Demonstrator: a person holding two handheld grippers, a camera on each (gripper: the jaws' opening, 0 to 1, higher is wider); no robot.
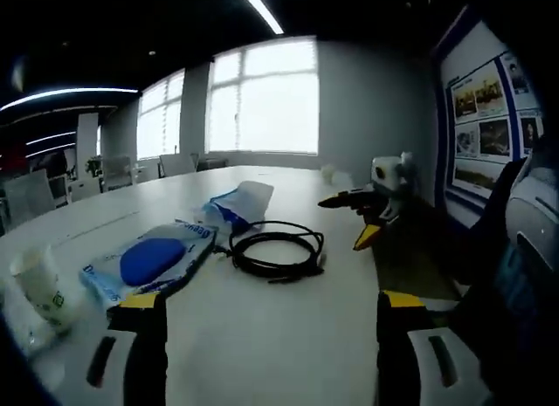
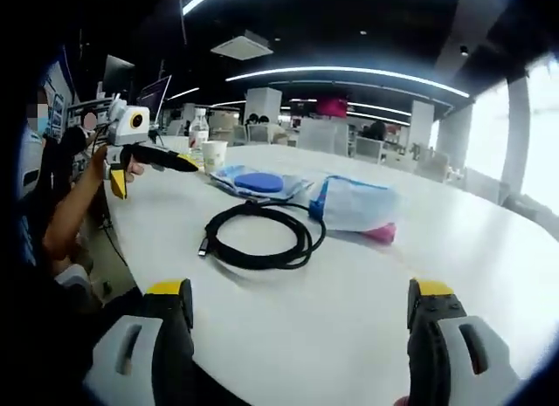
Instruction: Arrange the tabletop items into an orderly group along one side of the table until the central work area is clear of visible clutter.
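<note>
A black coiled cable [image 1: 278, 249] [image 2: 258, 234] lies in the middle of the white table [image 1: 262, 336] [image 2: 349, 310]. Beside it are a flat blue packet [image 1: 153, 259] [image 2: 258, 181] with a round blue shape on it and a clear bag [image 1: 238, 205] [image 2: 354, 205] with blue print. A pink item [image 2: 382, 233] lies at the bag's edge. A paper cup [image 1: 39, 288] [image 2: 214, 154] stands past the packet. My left gripper [image 1: 271, 301] [image 2: 148, 172] is open and empty, short of the cable. My right gripper [image 2: 301, 291] [image 1: 354, 218] is open too, facing the cable from the other side.
A water bottle [image 2: 199, 131] stands behind the paper cup. A small pale cup [image 1: 328, 172] sits far down the table. A person's arm [image 2: 74, 214] holds the left gripper at the table edge. Office chairs [image 1: 26, 196] ring the table, and posters [image 1: 489, 118] cover the wall.
</note>
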